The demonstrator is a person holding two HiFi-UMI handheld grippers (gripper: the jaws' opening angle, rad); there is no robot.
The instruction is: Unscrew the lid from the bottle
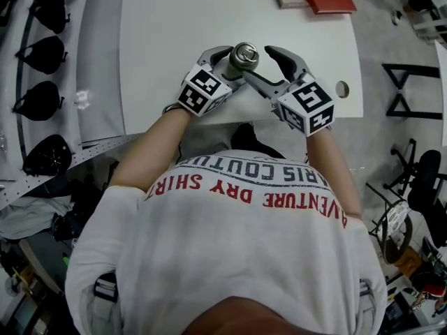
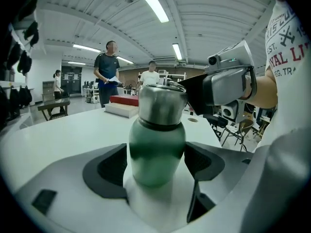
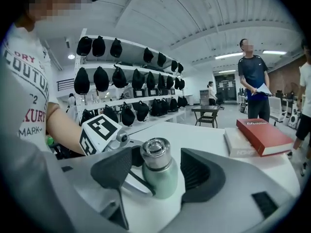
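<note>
Green metal bottle (image 2: 156, 154) with a rounded brushed-steel screw lid (image 3: 155, 153) stands upright near the front edge of the white table (image 1: 174, 33), right in front of me. My left tongs (image 2: 156, 165) are clenched on the bottle's green body, with the ribbed pads against both sides below the steel shoulder. My right tongs (image 3: 156, 171) are released. Their jaws are spread either side of the bottle's top, with a gap on each side and nothing touching. Lid looks fully seated, so I judge unscrewing not yet started. Handling guess: rigid metal that won't dent or give. The coated body and polished lid look smooth and likely slippery, so a twist could slip in the pads. Probably light if empty, can't tell the fill. Best hold: left low on the wide body as anchor, right closing square on the lid's straight side wall rather than the domed top, then turning.
</note>
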